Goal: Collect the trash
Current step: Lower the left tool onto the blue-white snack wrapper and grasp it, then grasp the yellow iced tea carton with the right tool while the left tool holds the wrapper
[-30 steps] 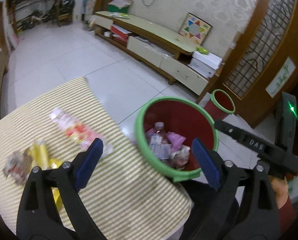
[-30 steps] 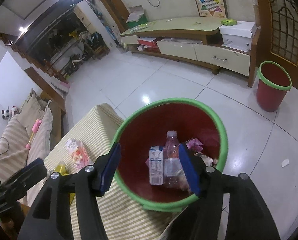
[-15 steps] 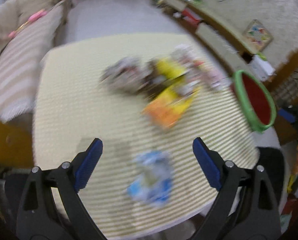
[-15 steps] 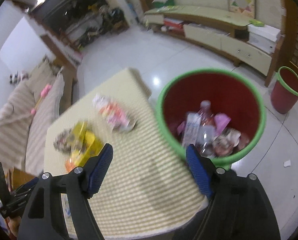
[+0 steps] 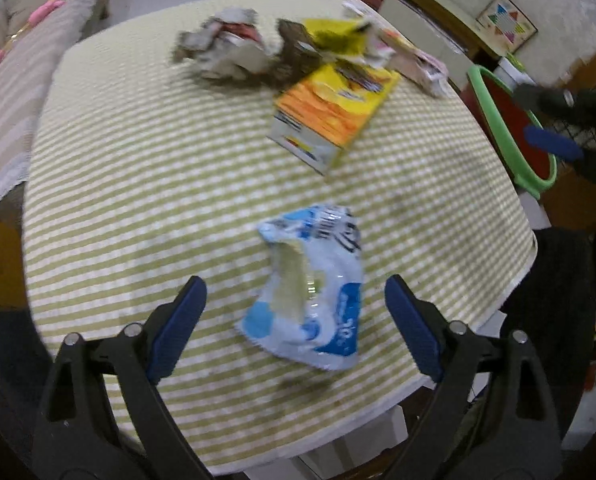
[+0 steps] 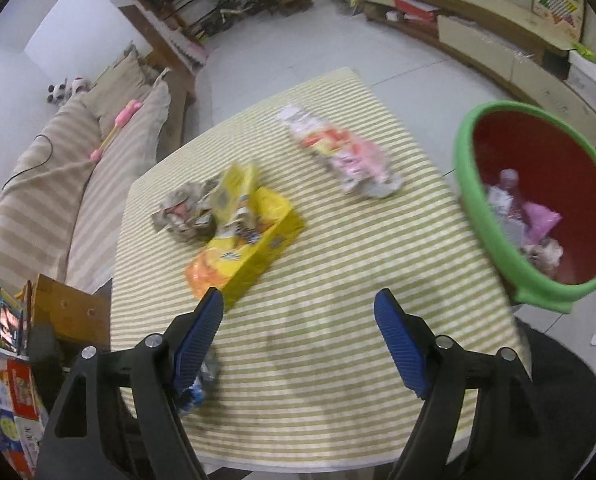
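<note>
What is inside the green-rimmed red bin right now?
The bin holds a clear plastic bottle, a pink bag and crumpled wrappers. Anything under that pile is covered.

Glossy crinkled plastic wrapper (image 5: 310,288) on matt woven striped tablecloth (image 5: 138,184).

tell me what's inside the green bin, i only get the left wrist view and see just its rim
Observer: The bin holds a clear bottle, a pink bag and crumpled wrappers.
Operator: is the right gripper carrying anything
Observer: No, its jaws are wide open over the striped tablecloth, with nothing between them.
</note>
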The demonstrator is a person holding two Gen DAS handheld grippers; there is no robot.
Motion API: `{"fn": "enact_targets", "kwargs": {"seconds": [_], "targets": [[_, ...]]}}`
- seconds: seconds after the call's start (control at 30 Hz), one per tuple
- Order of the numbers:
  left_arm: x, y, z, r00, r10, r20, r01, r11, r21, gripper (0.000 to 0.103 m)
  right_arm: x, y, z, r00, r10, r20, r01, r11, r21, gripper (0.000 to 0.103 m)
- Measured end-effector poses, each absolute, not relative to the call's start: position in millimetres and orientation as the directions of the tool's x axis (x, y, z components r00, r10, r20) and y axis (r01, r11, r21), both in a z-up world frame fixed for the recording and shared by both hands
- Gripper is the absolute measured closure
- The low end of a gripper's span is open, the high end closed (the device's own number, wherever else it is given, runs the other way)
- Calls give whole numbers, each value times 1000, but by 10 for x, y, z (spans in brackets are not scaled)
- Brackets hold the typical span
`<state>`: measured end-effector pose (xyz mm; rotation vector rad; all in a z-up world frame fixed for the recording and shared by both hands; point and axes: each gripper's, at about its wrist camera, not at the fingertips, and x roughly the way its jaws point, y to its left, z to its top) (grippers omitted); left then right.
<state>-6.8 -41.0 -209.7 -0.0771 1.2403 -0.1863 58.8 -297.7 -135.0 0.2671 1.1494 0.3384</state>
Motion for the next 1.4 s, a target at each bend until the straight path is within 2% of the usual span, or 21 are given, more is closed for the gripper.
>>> {"fn": "enact_targets", "kwargs": {"seconds": [0.03,0.1,0.2,0.27,0.57,0.67,0.73,0.93,1.1,1.17,1.3,1.4], "targets": [[-61,-437,-2141,298,-181,-937,107,982,-156,38,608,-2911,-1373,355,400,-845,-128,916,380,28],[-63,-455,-2221,273,-187,-944,109,981,-162,70,673,-2732,-1442,322,408,-854,-133,913,386,27],[-86,-424,-2217,280,-208,-937,100,977,-187,79,817,-2499,-1559,282,424,-860,-116,905,408,26],[-118,-372,-2169,303,-199,-932,95,979,-178,80,949,-2374,-1657,268,406,-874,-76,913,401,19],[-228,-38,-2054,347,-180,-921,13,982,-187,79,1350,-1957,-2082,179,265,-947,48,959,278,17],[-243,48,-2032,357,-175,-918,-8,982,-190,79,1383,-1926,-2114,179,249,-952,49,964,262,15],[-243,88,-2044,357,-174,-918,-22,981,-195,79,1374,-1874,-2110,184,236,-954,7,970,242,19],[-221,195,-2078,349,-182,-919,-48,976,-212,70,1464,-1775,-2147,127,211,-969,-27,977,210,17],[-244,264,-2052,368,-183,-912,-74,972,-224,47,1436,-1674,-2143,121,210,-970,-135,972,194,21],[-257,316,-2054,369,-190,-910,-89,967,-238,43,1307,-1709,-2110,118,203,-972,-225,959,173,24],[-235,398,-2112,355,-199,-913,-112,961,-253,42,996,-1903,-2109,81,204,-976,-332,929,167,26],[-209,345,-2178,332,-198,-922,-98,965,-243,41,841,-2140,-2114,63,210,-976,-333,926,178,26]]}}
